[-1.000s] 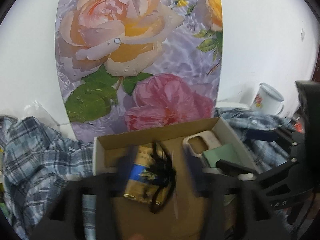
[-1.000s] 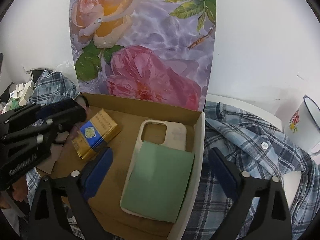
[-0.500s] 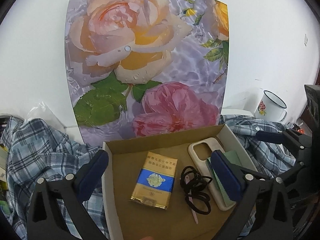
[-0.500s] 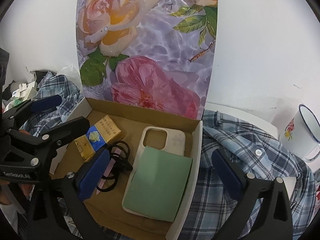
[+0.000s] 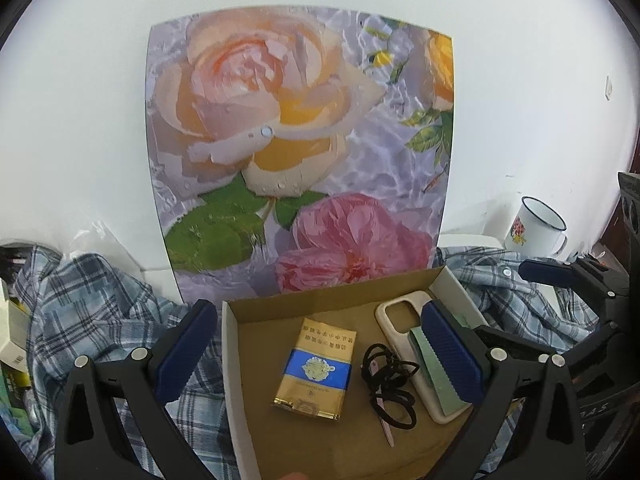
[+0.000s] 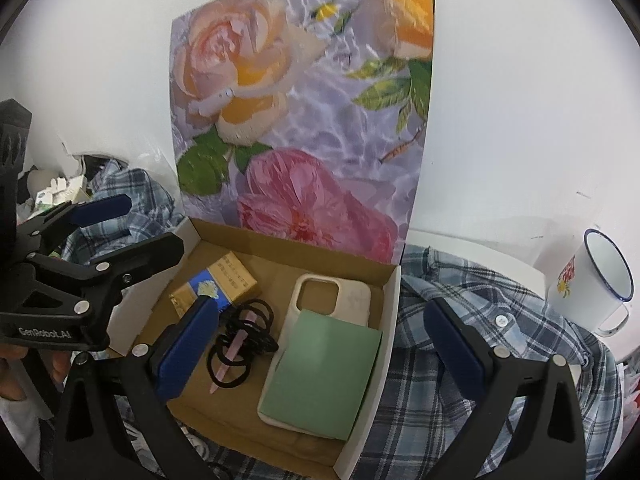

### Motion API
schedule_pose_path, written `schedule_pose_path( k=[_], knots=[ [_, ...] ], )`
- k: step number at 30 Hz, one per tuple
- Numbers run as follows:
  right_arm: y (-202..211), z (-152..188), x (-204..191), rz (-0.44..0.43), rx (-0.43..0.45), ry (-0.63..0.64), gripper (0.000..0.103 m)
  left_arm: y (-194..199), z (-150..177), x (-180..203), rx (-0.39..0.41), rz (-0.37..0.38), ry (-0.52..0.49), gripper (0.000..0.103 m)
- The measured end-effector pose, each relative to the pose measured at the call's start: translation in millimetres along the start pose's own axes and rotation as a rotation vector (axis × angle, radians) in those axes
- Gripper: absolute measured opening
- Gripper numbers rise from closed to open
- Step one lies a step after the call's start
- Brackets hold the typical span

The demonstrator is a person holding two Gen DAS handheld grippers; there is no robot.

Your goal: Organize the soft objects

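White wall backs a rose poster (image 5: 300, 152); your left gripper (image 5: 320, 344) gapes empty above the box (image 5: 236, 360) holding hair ties (image 5: 390, 384). From your right, plaid shirt (image 6: 460, 360) surrounds the box; right gripper (image 6: 320, 340) gapes empty, mug (image 6: 596, 284) beyond.

"GenRobot.AI" in white on black body of left claw (image 6: 150, 226). Gold-and-blue packet (image 5: 316, 367) carries Chinese characters, too small to read. Nothing else legible.
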State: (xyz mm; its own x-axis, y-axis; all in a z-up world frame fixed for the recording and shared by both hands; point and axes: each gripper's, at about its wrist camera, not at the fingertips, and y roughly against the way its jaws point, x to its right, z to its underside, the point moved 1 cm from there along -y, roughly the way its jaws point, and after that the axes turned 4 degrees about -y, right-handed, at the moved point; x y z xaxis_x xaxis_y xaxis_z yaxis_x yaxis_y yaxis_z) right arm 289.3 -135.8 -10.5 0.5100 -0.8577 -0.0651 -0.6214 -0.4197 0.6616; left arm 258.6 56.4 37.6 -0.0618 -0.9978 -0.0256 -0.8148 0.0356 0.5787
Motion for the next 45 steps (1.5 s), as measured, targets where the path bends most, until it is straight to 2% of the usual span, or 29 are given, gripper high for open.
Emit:
schedule_pose_path(
  k=[20, 25, 45],
  knots=[
    [57.0, -17.9, -8.2, -0.054, 0.134, -0.002, 0.102, 52.2, -21.6, 9.0, 0.102, 0.012, -0.041, 0.103],
    [71.2, -20.6, -10.9, -0.054, 0.169, 0.001, 0.102, 68.2, -26.1, 14.2, 0.134, 0.000, -0.064, 0.103],
    [150.1, -30.0, -25.2, -0.054, 0.332, 0.057, 0.102, 136.3, -37.3, 29.6, 0.262, 0.044, -0.121, 0.103]
  ],
)
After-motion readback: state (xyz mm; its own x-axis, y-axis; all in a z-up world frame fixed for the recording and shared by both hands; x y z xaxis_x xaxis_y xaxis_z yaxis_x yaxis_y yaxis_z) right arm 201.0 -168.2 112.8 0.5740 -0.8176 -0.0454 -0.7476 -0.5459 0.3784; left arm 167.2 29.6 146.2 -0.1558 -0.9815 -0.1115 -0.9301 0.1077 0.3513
